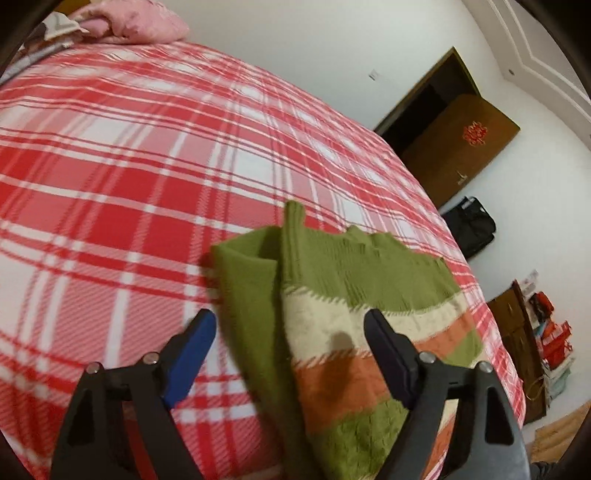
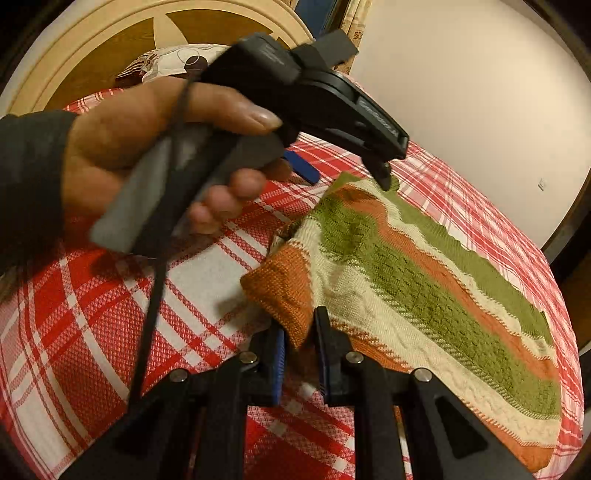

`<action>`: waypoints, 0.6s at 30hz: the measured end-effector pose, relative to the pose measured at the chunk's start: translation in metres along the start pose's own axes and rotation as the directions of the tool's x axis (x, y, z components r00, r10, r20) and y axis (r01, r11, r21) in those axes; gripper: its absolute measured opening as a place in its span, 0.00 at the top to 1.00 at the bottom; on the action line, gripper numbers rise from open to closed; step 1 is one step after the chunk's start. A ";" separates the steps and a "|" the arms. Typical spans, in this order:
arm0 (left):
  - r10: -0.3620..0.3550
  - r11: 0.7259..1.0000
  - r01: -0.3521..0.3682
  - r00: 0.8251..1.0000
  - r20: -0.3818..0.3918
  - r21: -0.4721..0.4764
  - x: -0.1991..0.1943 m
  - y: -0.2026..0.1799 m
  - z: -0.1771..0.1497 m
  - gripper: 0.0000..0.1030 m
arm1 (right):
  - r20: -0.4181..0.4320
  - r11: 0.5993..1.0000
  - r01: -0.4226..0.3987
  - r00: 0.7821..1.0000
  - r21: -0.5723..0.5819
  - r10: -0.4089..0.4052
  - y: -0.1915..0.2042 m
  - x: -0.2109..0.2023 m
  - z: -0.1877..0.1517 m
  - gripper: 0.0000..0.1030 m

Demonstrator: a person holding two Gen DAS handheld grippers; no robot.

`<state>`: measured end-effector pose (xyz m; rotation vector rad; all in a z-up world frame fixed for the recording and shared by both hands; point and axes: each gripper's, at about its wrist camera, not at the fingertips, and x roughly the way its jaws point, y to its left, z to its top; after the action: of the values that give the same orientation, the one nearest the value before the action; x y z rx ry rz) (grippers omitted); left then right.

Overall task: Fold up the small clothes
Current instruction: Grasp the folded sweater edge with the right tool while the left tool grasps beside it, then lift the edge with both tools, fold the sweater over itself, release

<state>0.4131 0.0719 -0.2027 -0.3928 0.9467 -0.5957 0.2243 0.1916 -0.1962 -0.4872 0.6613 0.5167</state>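
Little can be read in either view. The brown door (image 1: 458, 147) carries a red and gold ornament (image 1: 475, 133) that looks like a character or emblem, but it is too blurred to make out. The black body of the left tongs (image 2: 347, 173) has a strip of raised lettering (image 2: 378, 118) along its side, also too blurred to read.

Home bedroom. Bed (image 1: 129, 166) with red-and-white plaid cover fills most of both views; pink pillow (image 1: 147, 22) at its far end, rounded wooden headboard (image 2: 110, 48) behind a patterned pillow (image 2: 173, 62). White walls, brown door (image 1: 458, 147) standing open with a red ornament on it, black bag (image 1: 471, 225) on the floor, low wooden cabinet (image 1: 513, 343) with stacked household clutter beside it.
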 end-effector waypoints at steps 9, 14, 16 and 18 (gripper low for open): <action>-0.035 0.998 0.034 0.999 -0.003 -0.048 0.003 0.013 0.004 0.70 | 0.000 1.000 -0.010 1.000 0.008 0.010 0.001 -0.003 -0.001 0.86; -0.091 0.992 0.086 0.995 -0.049 -0.093 0.008 0.017 0.007 0.79 | -0.014 0.999 0.004 1.000 0.038 -0.003 -0.006 -0.003 0.001 0.86; -0.107 0.989 0.103 0.993 -0.038 -0.111 0.006 0.020 0.008 0.83 | -0.010 0.999 -0.001 1.000 0.041 0.002 -0.008 -0.005 0.001 0.89; -0.106 0.990 0.105 0.994 -0.006 -0.097 -0.002 0.018 0.008 0.87 | 0.004 0.999 -0.020 1.000 0.038 0.020 -0.010 -0.011 0.000 0.94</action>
<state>0.4241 0.0871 -0.2073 -0.5291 0.9720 -0.6509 0.2229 0.1812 -0.1864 -0.4441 0.6722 0.5232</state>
